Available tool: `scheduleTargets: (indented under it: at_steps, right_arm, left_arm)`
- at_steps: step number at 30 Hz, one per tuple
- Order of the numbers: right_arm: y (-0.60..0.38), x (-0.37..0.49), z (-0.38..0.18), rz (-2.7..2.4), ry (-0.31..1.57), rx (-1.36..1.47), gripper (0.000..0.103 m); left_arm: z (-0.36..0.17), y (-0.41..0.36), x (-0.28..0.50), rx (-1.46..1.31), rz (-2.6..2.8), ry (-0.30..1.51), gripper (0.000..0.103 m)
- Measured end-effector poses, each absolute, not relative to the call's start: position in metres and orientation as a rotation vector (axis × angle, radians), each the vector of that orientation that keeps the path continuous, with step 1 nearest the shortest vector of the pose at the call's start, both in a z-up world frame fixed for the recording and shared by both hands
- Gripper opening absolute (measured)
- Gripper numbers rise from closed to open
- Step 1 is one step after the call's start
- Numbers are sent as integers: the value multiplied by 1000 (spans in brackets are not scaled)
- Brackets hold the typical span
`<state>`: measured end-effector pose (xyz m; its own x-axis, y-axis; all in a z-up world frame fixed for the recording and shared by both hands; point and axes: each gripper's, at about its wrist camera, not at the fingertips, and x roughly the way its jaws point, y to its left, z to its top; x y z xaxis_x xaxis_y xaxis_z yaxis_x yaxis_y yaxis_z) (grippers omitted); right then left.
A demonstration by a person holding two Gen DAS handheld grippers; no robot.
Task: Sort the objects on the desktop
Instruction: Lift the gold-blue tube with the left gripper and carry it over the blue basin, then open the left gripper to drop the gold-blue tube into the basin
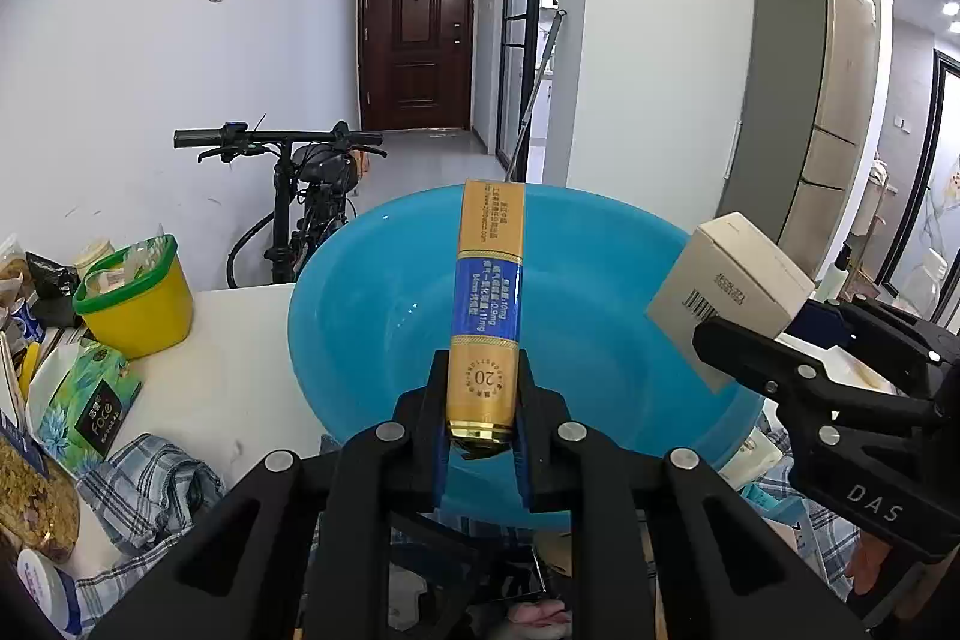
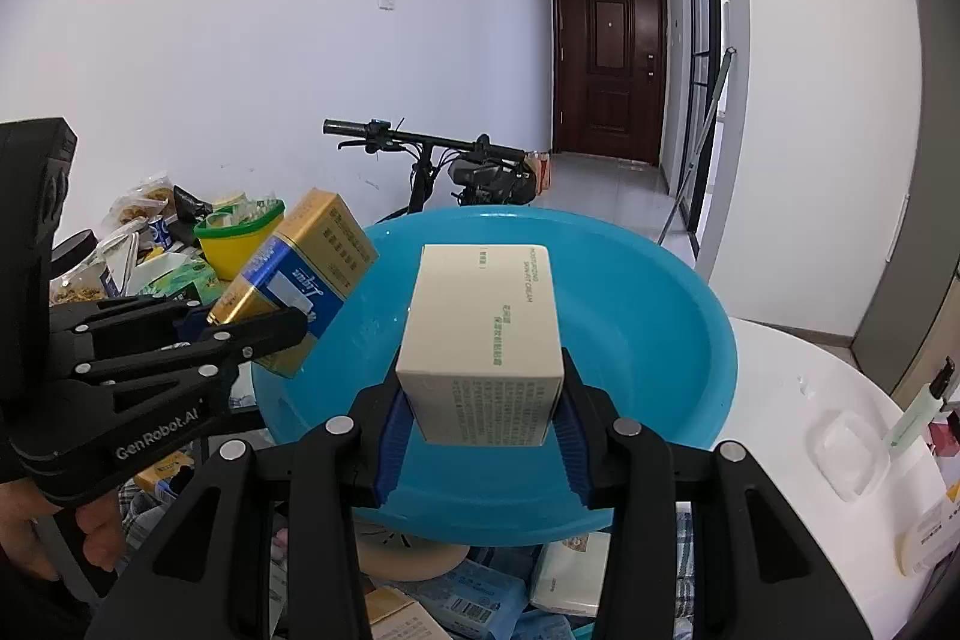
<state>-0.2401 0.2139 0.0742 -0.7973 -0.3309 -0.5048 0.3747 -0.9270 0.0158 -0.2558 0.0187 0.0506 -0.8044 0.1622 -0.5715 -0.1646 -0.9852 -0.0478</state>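
My left gripper [image 1: 482, 400] is shut on a gold and blue cigarette pack [image 1: 489, 292] and holds it above the near rim of a blue plastic basin [image 1: 372, 316]. The pack also shows in the right wrist view [image 2: 312, 268], with the left gripper [image 2: 240, 334] at the left. My right gripper [image 2: 483, 430] is shut on a cream skin-cream box [image 2: 486, 334] above the basin [image 2: 660, 316]. The box also shows in the left wrist view [image 1: 729, 292], held by the right gripper [image 1: 780, 346] over the basin's right rim. The basin looks empty.
A yellow tub with a green rim [image 1: 135, 298] and snack bags stand at the left on the white table [image 1: 228, 370]. A tissue pack [image 1: 84, 400] and plaid cloth [image 1: 144, 484] lie near. Boxes lie below the basin [image 2: 480, 598]. A clear dish [image 2: 846, 454] and bottles sit at the right.
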Motion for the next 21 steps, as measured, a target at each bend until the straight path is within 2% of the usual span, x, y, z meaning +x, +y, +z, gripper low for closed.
scheduleTargets:
  at_steps: [5,7,9,11,21]
  right_arm:
    - [214,-240,74,-2670,124,725,41]
    - [215,-239,75,-2674,120,723,41]
    - [216,-239,76,-2679,114,718,41]
    - [217,-238,77,-2683,111,713,42]
    - [218,-238,76,-2681,110,721,42]
  left_arm:
    - [51,18,-255,-890,2830,6,18]
    - [51,15,-255,-893,2837,-17,32]
    - [51,14,-255,-911,2871,-17,103]
    - [56,13,-248,-829,2937,20,103]
    - [49,23,-252,-895,2939,117,103]
